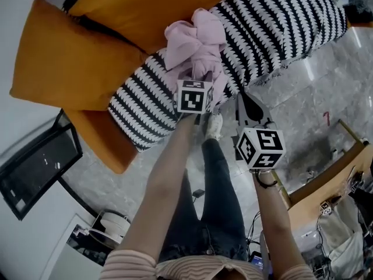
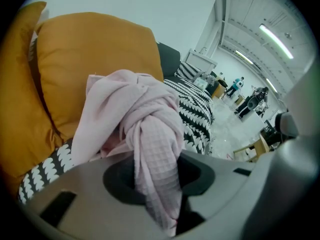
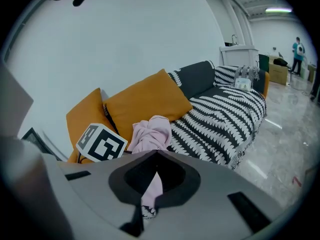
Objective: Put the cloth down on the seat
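A sofa in a black-and-white patterned cover stands against a pale wall on a glossy grey floor, with orange cushions at its back. Our left tool pinches the pink cloth, its jaws partly apart around a twisted fold. Our right tool hangs empty above the floor, jaws pressed together. The waffle-textured cloth is bunched over the seat, just beside the cushions.

A pink cloth in soft, matt waffle weave. The seat cover is coarse, ribbed black-and-white woven fabric. The orange cushions are plain matt fabric. The floor is glossy grey stone-look tile. The left gripper and right gripper have smooth matt grey plastic shells.
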